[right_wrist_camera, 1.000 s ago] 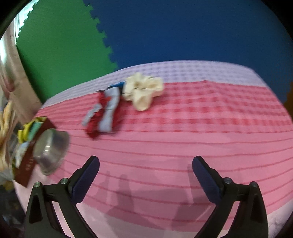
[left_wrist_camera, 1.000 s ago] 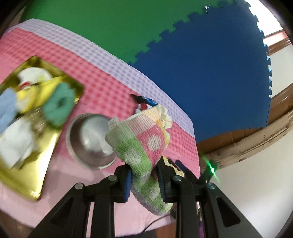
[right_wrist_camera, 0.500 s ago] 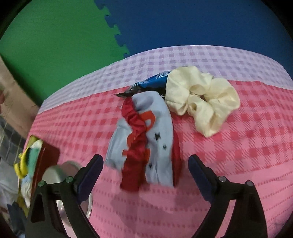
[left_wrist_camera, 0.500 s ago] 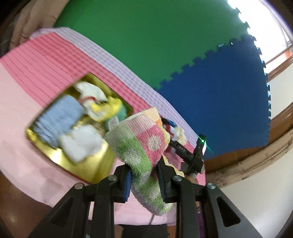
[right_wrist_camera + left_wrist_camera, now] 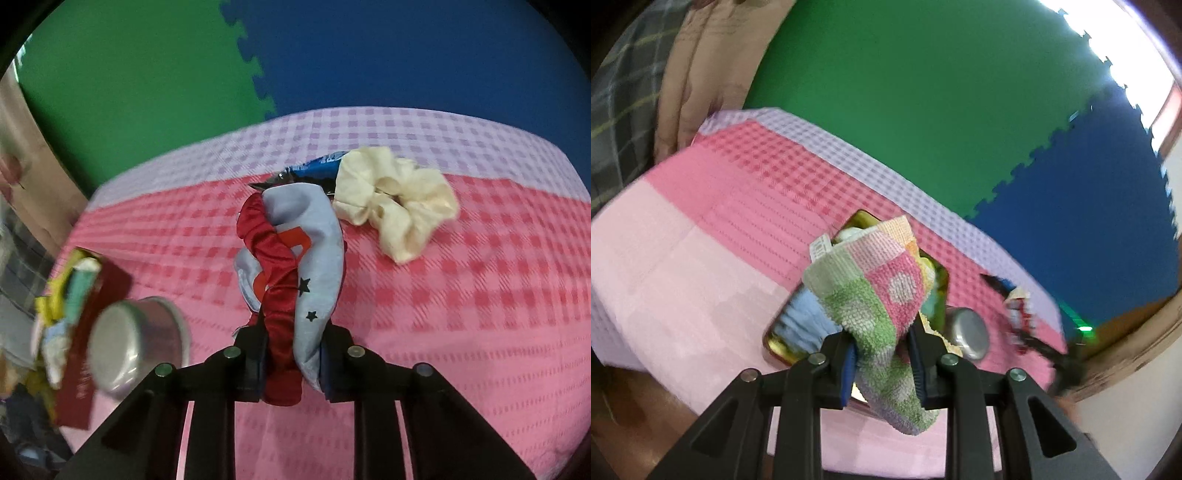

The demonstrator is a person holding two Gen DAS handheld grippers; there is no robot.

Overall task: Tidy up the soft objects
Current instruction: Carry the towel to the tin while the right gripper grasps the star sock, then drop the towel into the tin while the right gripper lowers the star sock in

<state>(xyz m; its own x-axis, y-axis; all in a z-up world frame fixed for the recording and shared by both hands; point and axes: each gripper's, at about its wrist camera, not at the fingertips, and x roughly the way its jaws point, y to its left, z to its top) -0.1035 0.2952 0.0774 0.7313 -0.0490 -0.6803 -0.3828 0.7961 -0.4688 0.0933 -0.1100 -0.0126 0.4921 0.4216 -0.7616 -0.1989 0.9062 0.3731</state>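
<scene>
The towel point(image 5: 875, 295), a small terry cloth in green, pink and orange squares, hangs in the left gripper point(image 5: 882, 354), whose jaws are narrow and pinch it near one end. It is light and very soft, so it folds over the jaws and the free end droops below them. I judge that a pinch on a thick fold holds it better than one on a thin edge, which could slip out. The towel is above the gold tray point(image 5: 775, 343), which stands near the front edge of the table point(image 5: 701, 258) and already holds a blue cloth point(image 5: 805, 317) and other soft pieces.

The sock point(image 5: 314, 258), light blue with red marks and small stars, is bunched together with a red scrunchie point(image 5: 277, 266) between the jaws of the right gripper point(image 5: 291, 365). These jaws are closing, and the pads already press on both pieces. Both are limp and light. The red one looks satin and probably slippery, so I think it may slide out when lifted. The upper parts of both lie on the pink checked cloth toward the far edge of the table.

A cream scrunchie point(image 5: 399, 206) lies just beside the sock, near a blue wrapper point(image 5: 317, 168). A steel bowl point(image 5: 136, 343) is between the sock and the tray.
</scene>
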